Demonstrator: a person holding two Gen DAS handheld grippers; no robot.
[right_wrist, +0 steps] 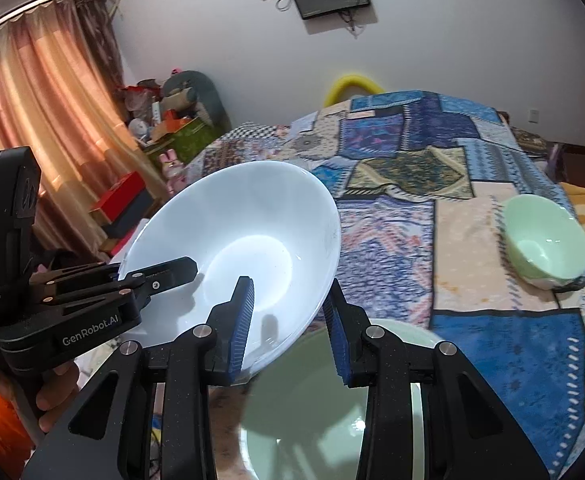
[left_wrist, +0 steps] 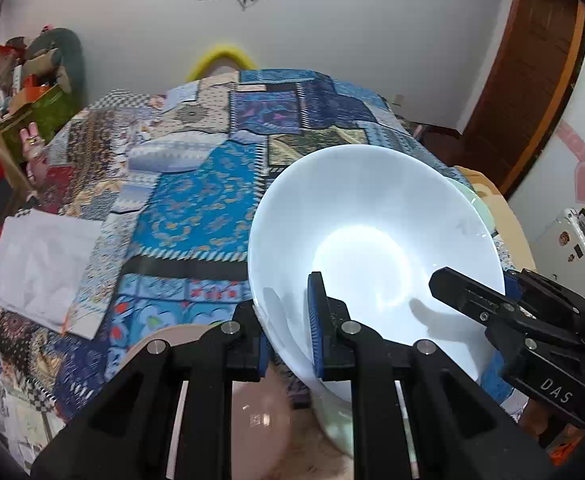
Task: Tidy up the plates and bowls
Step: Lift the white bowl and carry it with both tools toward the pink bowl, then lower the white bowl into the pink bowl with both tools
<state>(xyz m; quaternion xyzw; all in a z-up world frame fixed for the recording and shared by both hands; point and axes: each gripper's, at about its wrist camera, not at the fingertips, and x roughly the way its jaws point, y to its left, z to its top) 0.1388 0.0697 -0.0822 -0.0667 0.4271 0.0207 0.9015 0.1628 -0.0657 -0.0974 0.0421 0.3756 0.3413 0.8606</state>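
L tongs (left_wrist: 288,328) clamped on white bowl (left_wrist: 372,240) near rim | R tongs (right_wrist: 292,324) straddle its other rim, pads look off it, can't tell if gripping | bowl tilted, held above bed quilt (left_wrist: 196,208) | I see green bowl (right_wrist: 544,240) far right on quilt | pale green dish (right_wrist: 312,420) under R tongs

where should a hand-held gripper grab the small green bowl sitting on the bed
Grip the small green bowl by its rim, one finger inside and one outside. It sits open side up and tilted toward the camera on the quilt, so coming from above at the near rim looks easiest.
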